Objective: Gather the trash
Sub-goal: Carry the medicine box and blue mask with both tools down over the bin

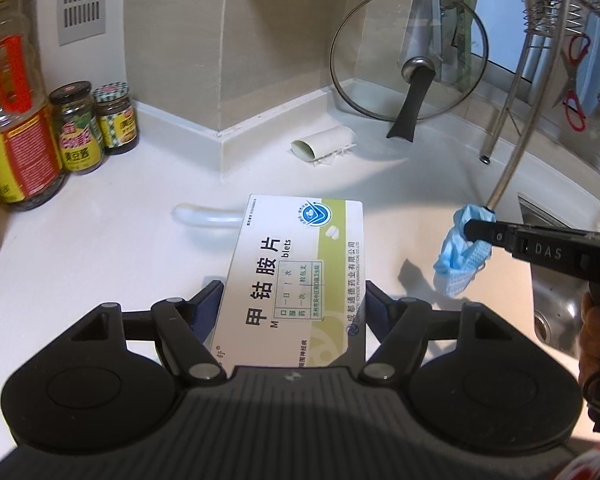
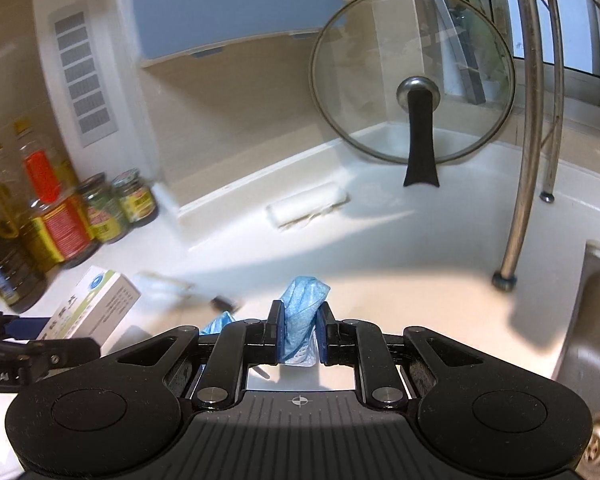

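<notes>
Left tool: clamped across the white cardboard medicine box, carried above the white desk.
Right tool: pinched on the crumpled blue face mask.
Risk: the mask's loose folds could be snagged on the steel rack leg.
Left behind: the cardboard tube could be missed.

- I see open white bench ahead of my tools.
- Jars and bottles block the left side.
- A cardboard tube, a leaning glass lid and rack legs crowd the back; the sink drops away on the right.
</notes>
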